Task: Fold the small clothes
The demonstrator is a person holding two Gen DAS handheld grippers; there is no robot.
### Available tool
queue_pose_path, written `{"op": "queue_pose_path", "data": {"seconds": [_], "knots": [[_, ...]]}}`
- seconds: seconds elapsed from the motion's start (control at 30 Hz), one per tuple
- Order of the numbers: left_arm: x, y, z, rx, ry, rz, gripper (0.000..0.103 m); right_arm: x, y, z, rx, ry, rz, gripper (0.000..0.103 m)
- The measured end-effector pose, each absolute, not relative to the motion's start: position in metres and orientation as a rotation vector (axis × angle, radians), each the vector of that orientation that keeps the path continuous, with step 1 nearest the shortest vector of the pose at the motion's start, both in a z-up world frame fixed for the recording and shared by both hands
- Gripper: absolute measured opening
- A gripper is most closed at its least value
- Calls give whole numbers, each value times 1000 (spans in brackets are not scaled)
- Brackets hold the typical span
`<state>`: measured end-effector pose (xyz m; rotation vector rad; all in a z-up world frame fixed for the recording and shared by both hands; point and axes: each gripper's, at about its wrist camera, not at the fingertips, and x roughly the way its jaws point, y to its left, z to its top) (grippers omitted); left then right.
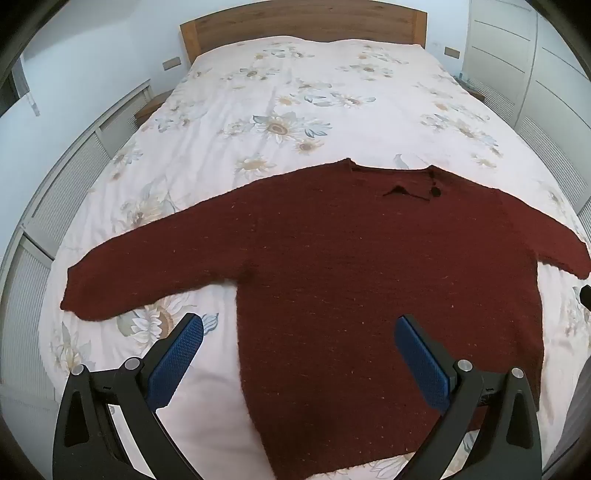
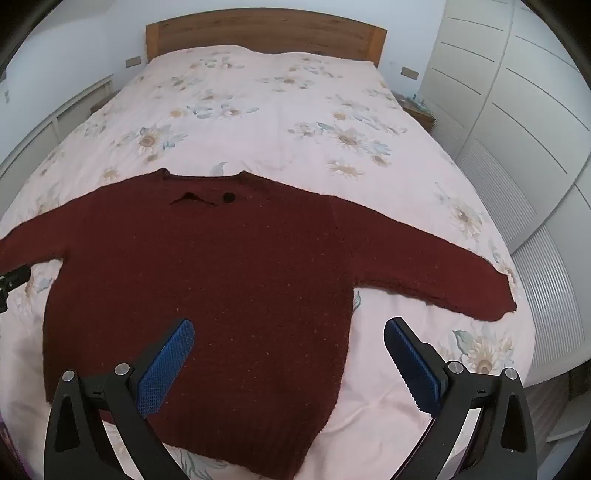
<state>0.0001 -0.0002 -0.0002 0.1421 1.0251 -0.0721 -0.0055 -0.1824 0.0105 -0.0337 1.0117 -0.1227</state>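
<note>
The bed [image 1: 280,96] with its flowered cover fills the room between headboard [image 2: 266,35] at twelve o'clock and wardrobe [image 2: 517,110] at two. The dark red sweater [image 1: 351,266] lies flat, collar toward twelve, sleeves out along nine to three (its long axis). The left gripper [image 1: 299,332] hovers over its nine o'clock side seam, the right gripper [image 2: 290,338] over the three o'clock one, both spread wide and empty.

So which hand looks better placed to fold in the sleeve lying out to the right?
The right gripper, probably. It hangs open over the sweater's right side, near that sleeve; the left gripper hovers over the other side.
</note>
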Motion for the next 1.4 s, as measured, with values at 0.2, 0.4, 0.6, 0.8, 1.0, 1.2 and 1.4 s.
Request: {"op": "queue_pose_path", "data": {"seconds": [0.2,0.4,0.6,0.8,1.0,1.2,1.4], "knots": [[0,-2,-1,146,1025,-68,102,-5,-183,6,-34,1044,-125,103],[-1,4,1,137,1025,-73,102,-5,-185,-1,-38,1054,-120,103],[1,4,-6,156,1029,-73,102,-5,-190,-1,-36,1051,-124,102],[2,2,-7,161,1032,-67,102,-6,-193,-1,-39,1058,-126,102],[3,1,-9,164,1038,-72,102,-5,-193,-1,-41,1061,-124,103],[4,3,-12,167,1046,-70,102,-5,-191,-2,-55,1065,-121,103],[5,3,-13,172,1043,-68,102,-5,-189,-2,-60,1065,-124,102]]}}
